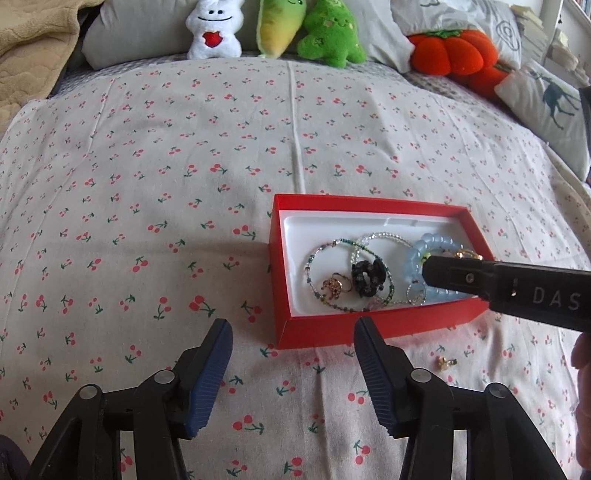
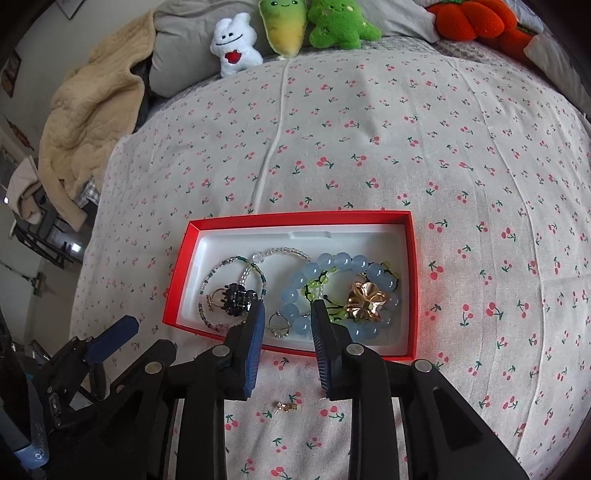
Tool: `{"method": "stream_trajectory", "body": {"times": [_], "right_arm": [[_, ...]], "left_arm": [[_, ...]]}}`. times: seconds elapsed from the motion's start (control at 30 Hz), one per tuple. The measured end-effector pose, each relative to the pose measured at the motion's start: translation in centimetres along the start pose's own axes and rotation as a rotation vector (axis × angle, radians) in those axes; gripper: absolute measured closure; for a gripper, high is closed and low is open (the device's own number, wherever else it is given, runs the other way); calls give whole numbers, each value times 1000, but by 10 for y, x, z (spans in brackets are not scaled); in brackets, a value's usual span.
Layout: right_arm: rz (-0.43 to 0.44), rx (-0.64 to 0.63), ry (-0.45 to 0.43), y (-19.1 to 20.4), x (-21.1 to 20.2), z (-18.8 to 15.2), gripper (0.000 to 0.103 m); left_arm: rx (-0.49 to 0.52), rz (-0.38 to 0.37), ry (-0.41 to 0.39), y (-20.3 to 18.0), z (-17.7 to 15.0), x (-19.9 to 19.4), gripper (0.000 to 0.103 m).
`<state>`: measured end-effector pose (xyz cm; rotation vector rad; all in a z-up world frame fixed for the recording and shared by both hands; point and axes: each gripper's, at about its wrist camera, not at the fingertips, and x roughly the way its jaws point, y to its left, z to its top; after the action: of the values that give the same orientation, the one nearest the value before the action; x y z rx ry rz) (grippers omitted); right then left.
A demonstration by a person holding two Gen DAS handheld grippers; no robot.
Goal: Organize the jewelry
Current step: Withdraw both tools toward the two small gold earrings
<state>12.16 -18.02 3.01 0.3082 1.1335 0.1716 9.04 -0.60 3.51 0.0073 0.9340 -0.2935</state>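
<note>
A red box (image 1: 332,330) (image 2: 413,280) with a white liner lies on the cherry-print bedspread. It holds beaded bracelets, a blue bead bracelet (image 2: 325,266) (image 1: 424,243), a black hair claw (image 2: 236,297) (image 1: 365,277), a gold flower clip (image 2: 365,301), and rings (image 1: 334,284). A small gold earring (image 2: 286,406) (image 1: 447,362) lies on the bedspread in front of the box. My right gripper (image 2: 288,314) (image 1: 428,271) is open and empty over the box's near edge. My left gripper (image 1: 293,328) is open and empty, left of the box's near corner.
Plush toys (image 1: 325,33) (image 2: 284,22) and pillows line the far end of the bed. A beige blanket (image 2: 88,110) hangs off the bed's left side. The bedspread (image 1: 147,166) stretches wide around the box.
</note>
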Motion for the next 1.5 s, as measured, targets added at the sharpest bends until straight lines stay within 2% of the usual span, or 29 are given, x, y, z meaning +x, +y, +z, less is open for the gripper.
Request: {"method": "stream_trajectory", "body": {"times": [0.43,0.6,0.93,1.1,1.27,1.5], "right_arm": [[-39,-40,2,-9,-24,-27,71],[-54,-30,11,-17,-27,-36,54],[-97,-33,36,-28,-29,-53,53],[-127,-51,51,-31,-28,-62,38],[-183,-70,64,-37,-25,-69,36],[-251,-95,87,-52,-23,-80,35]], "left_arm": [[51,18,13,-13,-15,-7,32],[80,30,26,-20,-23,-6,28],[144,48,68,-34,-40,-1,26],[168,49,82,-38,-47,2,23],[202,45,109,-47,-57,10,21],[217,2,143,-58,-73,23,20]]}}
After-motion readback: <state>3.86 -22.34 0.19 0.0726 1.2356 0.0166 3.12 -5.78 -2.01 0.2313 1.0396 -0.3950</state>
